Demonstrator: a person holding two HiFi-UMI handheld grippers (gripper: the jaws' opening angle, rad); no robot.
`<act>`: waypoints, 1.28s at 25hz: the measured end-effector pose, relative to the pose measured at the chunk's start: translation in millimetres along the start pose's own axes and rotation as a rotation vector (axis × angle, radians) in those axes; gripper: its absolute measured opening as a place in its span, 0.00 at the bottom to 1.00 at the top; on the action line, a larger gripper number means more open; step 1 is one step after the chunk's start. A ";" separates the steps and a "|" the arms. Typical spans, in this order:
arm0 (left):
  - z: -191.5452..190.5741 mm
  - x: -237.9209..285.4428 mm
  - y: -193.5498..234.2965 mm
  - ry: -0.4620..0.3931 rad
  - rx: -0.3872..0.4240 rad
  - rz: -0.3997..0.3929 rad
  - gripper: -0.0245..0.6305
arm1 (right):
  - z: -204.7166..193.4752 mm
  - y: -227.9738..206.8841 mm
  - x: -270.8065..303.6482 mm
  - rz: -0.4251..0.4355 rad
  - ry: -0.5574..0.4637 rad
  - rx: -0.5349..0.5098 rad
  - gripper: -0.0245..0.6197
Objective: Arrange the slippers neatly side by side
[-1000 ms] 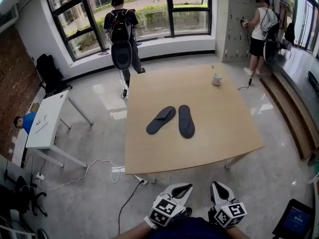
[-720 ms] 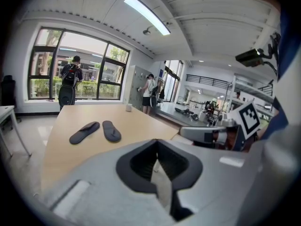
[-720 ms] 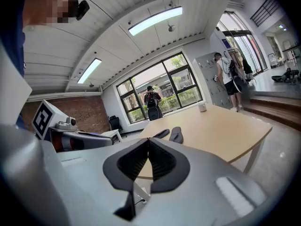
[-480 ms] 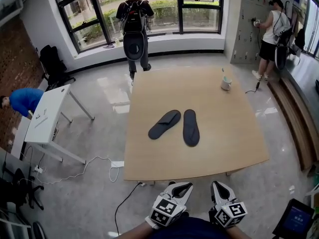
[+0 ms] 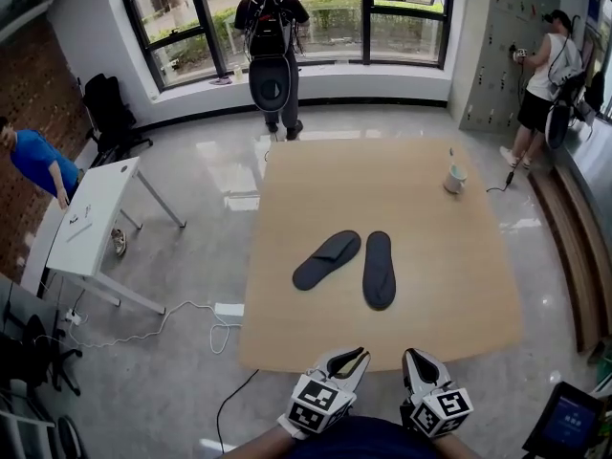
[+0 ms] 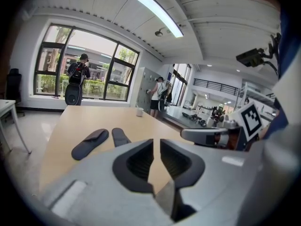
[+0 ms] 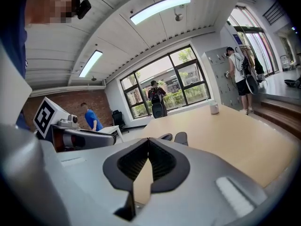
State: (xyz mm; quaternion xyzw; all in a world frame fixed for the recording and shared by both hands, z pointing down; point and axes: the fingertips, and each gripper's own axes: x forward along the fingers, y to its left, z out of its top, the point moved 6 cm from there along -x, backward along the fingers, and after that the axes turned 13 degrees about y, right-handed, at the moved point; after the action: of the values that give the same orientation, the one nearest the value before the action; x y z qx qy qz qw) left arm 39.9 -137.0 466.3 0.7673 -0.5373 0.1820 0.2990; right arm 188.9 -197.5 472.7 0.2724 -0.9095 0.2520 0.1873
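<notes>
Your left gripper (image 5: 346, 360) has just been opening its jaws a crack, empty; the right gripper (image 5: 418, 360) has its jaws pressed together. The left slipper (image 5: 327, 260) lies skewed mid bench (image 5: 459, 285); such narrow jaws could shove it.

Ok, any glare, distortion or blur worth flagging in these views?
Head view: straight lines bow toward the edges, window light glares off the floor, yet the angled slipper and straight slipper are sharp. Left gripper view: fisheye, dark corners, ceiling light blown out. Right gripper view: same, plus a mosaic patch upper left.
</notes>
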 end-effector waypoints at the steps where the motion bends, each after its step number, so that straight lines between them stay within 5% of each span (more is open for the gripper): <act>1: 4.9 2.8 6.0 0.000 -0.002 0.001 0.11 | 5.4 -2.3 6.5 0.003 0.002 -0.002 0.05; 9: 34.7 15.1 61.1 -0.005 -0.018 0.005 0.15 | 41.7 -12.1 64.0 0.025 0.019 -0.005 0.05; 16: 56.7 16.0 119.2 0.015 0.027 0.019 0.20 | 79.9 -48.1 95.3 -0.028 0.044 -0.115 0.06; 18: 59.7 21.1 137.8 0.025 0.072 0.049 0.23 | 93.4 -69.2 99.5 -0.039 0.055 -0.165 0.06; 21: 64.9 28.5 165.7 0.048 0.135 0.105 0.25 | 109.1 -95.1 112.5 -0.041 0.106 -0.250 0.20; 26: 71.3 41.1 190.4 0.119 0.244 0.152 0.31 | 116.6 -117.8 145.2 0.084 0.245 -0.508 0.35; 32: 64.3 66.0 214.7 0.338 0.626 0.106 0.44 | 114.6 -125.2 195.4 0.275 0.418 -0.786 0.45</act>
State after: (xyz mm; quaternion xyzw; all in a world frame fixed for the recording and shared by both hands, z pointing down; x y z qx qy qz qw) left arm -139.7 -278.7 514.0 0.7517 -0.4376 0.4775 0.1243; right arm 86.7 -430.8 518.7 0.0010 -0.9065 -0.0401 0.4203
